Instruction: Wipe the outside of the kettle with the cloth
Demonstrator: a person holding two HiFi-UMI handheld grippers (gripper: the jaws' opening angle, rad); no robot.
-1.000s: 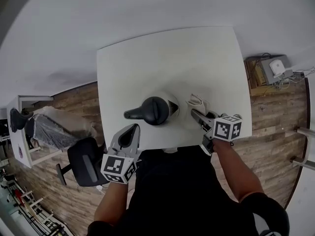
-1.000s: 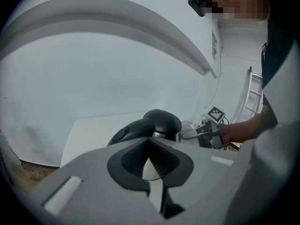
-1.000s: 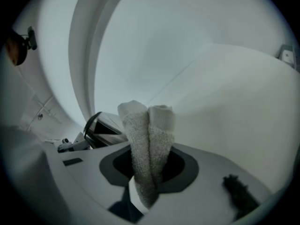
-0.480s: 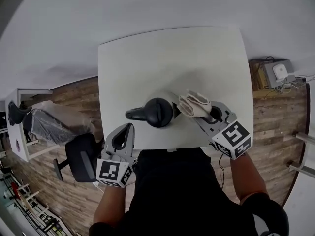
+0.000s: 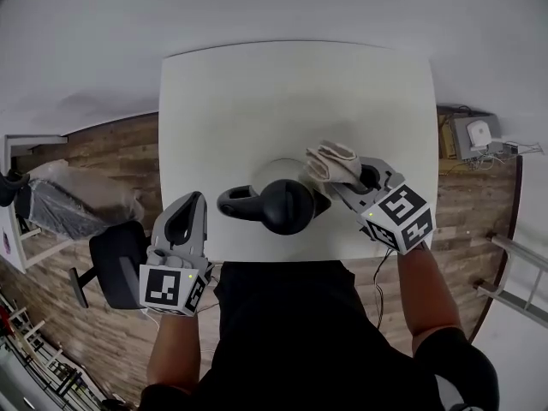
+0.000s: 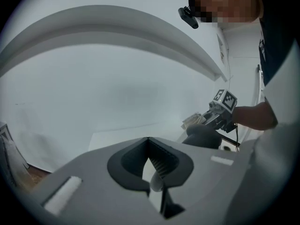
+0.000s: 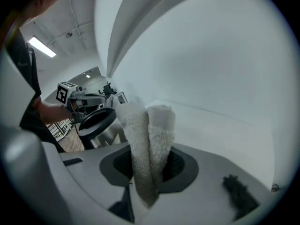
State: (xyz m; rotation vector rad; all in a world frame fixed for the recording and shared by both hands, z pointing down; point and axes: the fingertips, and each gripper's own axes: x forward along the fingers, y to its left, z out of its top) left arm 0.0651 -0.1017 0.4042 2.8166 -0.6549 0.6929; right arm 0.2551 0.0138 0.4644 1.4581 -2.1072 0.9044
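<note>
the wiping looks to be at its very start. the cloth [image 5: 332,161] is already taken up: the right hand-held gripper [image 5: 344,181] pinches it as a folded wad, the loose end standing out past the jaws. it hangs just beside the right side of the kettle [image 5: 287,205]; whether it touches the body, i cannot tell. no wiped patch shows, so i judge the whole outside is left to do.

the kettle stands near the front edge of the white tabletop [image 5: 282,101], its dark handle [image 5: 235,202] pointing left. a black lid [image 5: 289,199] covers the top, so what is inside, if anything, is hidden.

the left hand-held gripper [image 5: 187,217] has its jaws pressed together on nothing and hangs by the tabletop's near left edge, apart from the kettle.
</note>
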